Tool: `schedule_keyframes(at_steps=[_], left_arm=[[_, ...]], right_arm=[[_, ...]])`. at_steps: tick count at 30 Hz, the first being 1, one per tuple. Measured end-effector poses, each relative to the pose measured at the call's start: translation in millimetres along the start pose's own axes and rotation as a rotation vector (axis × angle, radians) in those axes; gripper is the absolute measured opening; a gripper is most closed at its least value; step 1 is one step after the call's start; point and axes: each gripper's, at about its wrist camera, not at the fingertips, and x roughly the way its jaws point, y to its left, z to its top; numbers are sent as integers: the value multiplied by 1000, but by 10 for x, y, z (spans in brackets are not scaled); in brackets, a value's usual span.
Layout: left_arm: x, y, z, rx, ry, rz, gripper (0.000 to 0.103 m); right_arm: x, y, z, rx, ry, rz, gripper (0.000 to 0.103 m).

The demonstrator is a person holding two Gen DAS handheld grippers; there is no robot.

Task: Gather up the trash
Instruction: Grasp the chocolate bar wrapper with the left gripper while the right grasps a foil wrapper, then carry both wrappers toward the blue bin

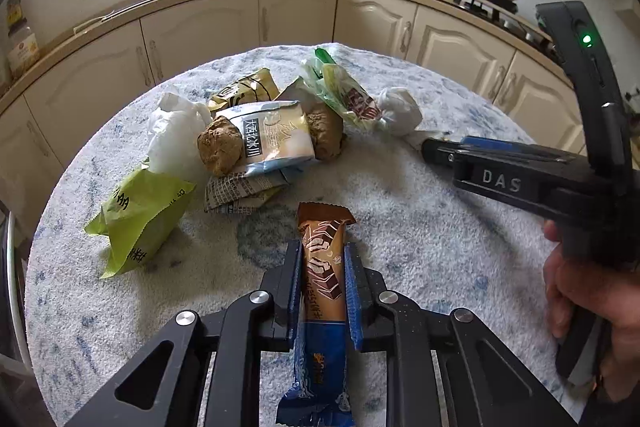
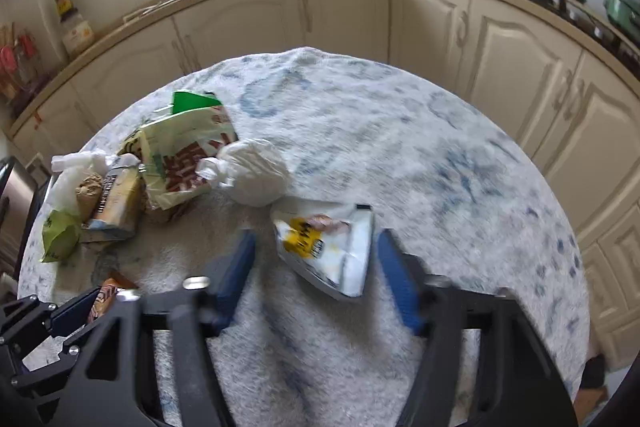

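Note:
A long snack wrapper (image 1: 322,267), brown at the far end and blue at the near end, lies flat on the table. My left gripper (image 1: 323,247) is shut on it, with a blue pad pressed against each long side. The same wrapper (image 2: 106,297) shows at the lower left of the right wrist view. My right gripper (image 2: 316,235) stands open over a white and yellow packet (image 2: 332,251), which lies between the pads with a gap on both sides. From the left wrist view the right gripper (image 1: 430,149) comes in from the right, held by a hand (image 1: 580,299).
More trash is piled at the table's far left: a green packet (image 1: 136,219), a white plastic bag (image 1: 172,135), a brown paper ball (image 1: 220,147), a pale blue packet (image 1: 276,139), a green and red bag (image 1: 348,95), a knotted white bag (image 1: 400,111). The round table's blue-patterned cloth (image 2: 400,147) is ringed by cream cabinets (image 1: 296,15).

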Motion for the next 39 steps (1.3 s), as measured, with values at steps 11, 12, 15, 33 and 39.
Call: schedule_keyframes(at_steps=[11, 12, 15, 33, 39], left_arm=[[-90, 127, -113, -52, -27, -41, 15], [-113, 127, -136, -54, -30, -42, 15], [-170, 94, -152, -57, -41, -54, 15], [-857, -305, -440, 23, -156, -134, 15], [-955, -535, -319, 60, -194, -178, 15]], right_arm=[[-334, 3, -295, 4, -21, 107, 11], [-371, -7, -330, 10, -23, 114, 11], [-525, -25, -447, 19, -35, 138, 11], [-1519, -262, -711, 62, -184, 151, 11], [-1841, -447, -685, 74, -253, 123, 11]])
